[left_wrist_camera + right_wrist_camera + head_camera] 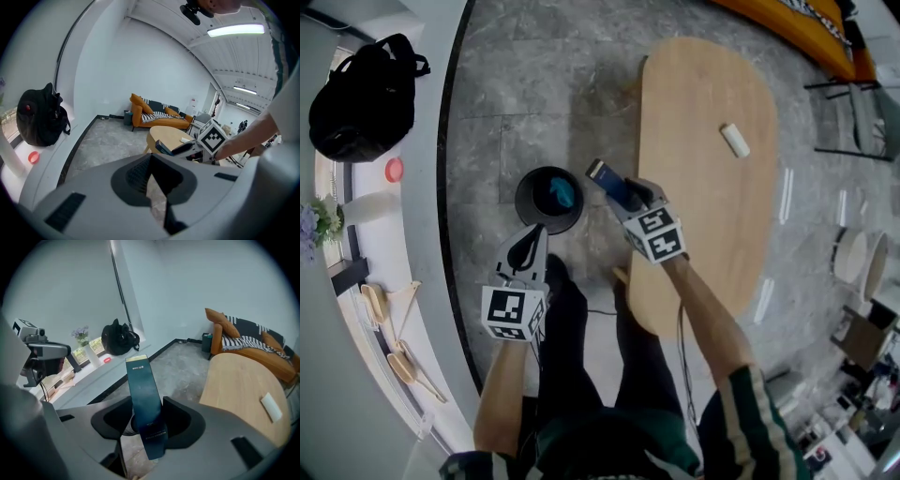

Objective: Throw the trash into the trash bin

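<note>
The box [609, 183], long, flat and dark blue-green, is clamped between the jaws of the right hand-held gripper [628, 199]. In the right gripper view the box [145, 399] stands tilted between the two pads of the right hand-held gripper [149, 420], with most of its length sticking out past the fingertips and a pale band of print at its far end. A short part runs back behind the pads.

From the head view, the box's free end points up and to the left, towards the bin [522, 192]. It lies just beside the bin's right rim, at the left edge of the surface [703, 206]. The bin is round and dark, stands on the grey stone floor, and has a teal thing [563, 194] inside it.

The left hand-held gripper [528, 246] is just below the bin in that view, pointing at it. In its own view the left hand-held gripper [150, 164] has its tips drawn together with nothing between them.

A small white thing [734, 140] lies alone on the wooden surface, well apart from both grippers. A black bag [356, 98] sits on the white ledge to the left, with a small red thing [394, 170] near it. An orange sofa [157, 117] stands beyond the surface.
</note>
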Demonstrator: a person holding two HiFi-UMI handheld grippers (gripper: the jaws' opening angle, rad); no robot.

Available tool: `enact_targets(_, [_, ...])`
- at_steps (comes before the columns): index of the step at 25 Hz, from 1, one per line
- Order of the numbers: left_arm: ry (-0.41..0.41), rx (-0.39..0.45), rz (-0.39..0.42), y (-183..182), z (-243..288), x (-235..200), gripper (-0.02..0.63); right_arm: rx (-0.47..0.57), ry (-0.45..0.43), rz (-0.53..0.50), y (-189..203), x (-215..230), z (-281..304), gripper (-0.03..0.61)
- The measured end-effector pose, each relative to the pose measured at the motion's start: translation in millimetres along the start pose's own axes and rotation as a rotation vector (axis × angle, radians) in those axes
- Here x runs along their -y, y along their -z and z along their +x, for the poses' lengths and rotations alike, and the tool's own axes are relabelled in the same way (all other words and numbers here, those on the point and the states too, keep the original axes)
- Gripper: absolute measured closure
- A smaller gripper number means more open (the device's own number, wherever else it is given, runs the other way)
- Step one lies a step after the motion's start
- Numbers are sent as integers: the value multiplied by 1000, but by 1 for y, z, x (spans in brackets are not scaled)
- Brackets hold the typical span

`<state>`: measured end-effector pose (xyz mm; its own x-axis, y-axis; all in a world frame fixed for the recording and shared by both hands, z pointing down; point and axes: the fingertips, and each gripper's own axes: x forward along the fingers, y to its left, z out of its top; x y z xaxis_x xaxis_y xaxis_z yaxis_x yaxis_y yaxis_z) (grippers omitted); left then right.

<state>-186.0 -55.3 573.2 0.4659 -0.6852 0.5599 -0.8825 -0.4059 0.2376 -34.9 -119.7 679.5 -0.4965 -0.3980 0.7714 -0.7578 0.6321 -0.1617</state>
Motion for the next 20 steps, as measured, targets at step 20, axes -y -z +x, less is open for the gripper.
enact_targets(20, [-1,-9,7,64,-29,-95,612,-29,-15,75,30,-123,148,377])
